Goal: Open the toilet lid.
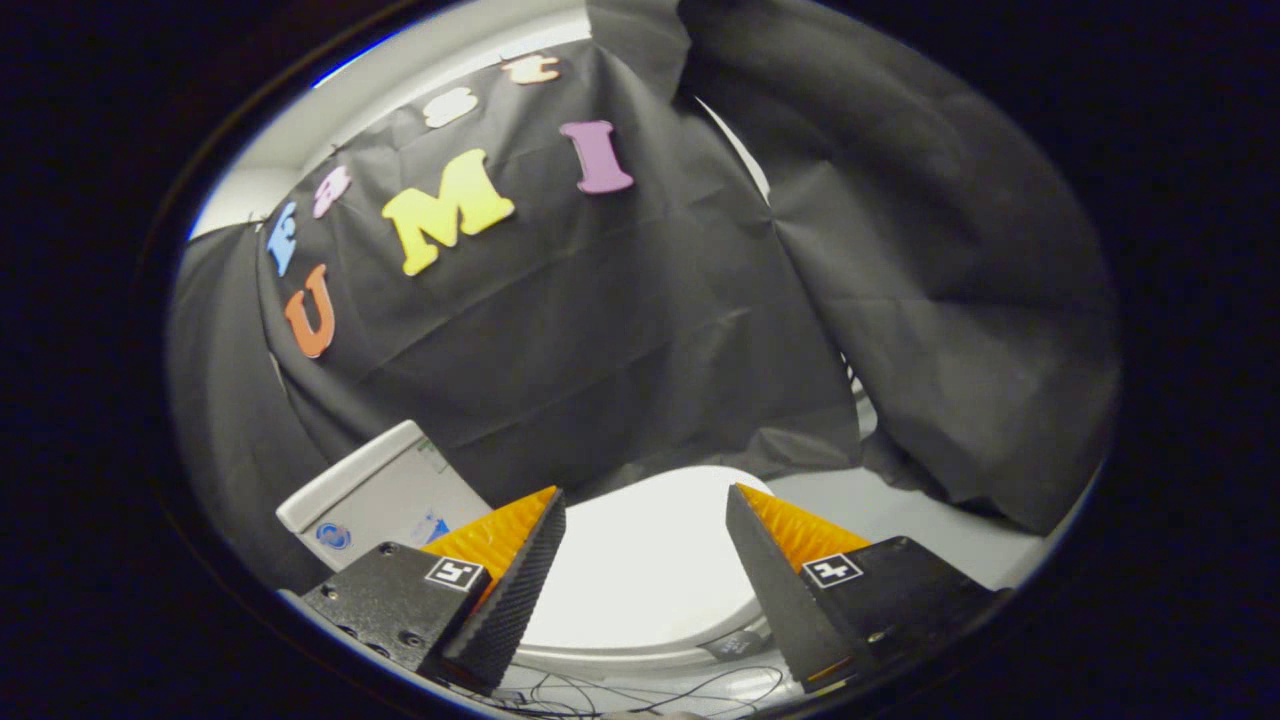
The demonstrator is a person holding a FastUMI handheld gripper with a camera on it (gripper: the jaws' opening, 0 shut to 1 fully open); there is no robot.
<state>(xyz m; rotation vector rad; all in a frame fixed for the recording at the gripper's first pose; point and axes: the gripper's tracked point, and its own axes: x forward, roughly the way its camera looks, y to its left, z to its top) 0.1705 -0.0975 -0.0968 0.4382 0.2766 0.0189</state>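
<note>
The white toilet lid (pixel 645 565) lies flat and closed on the bowl, seen from above between and beyond my two fingers. My gripper (pixel 645 492) is open, its fingers spread wide over the lid with nothing between them. The left finger (pixel 515 575) and right finger (pixel 775 570) hover above the lid's two sides, apart from it. The white tank (pixel 375 495) stands just beyond the left finger, against the black cloth wall.
Black cloth (pixel 620 320) hangs close behind the toilet and on the right. Thin dark cables (pixel 640 690) lie on the floor in front of the bowl. A strip of pale floor (pixel 900 520) runs beyond the right finger.
</note>
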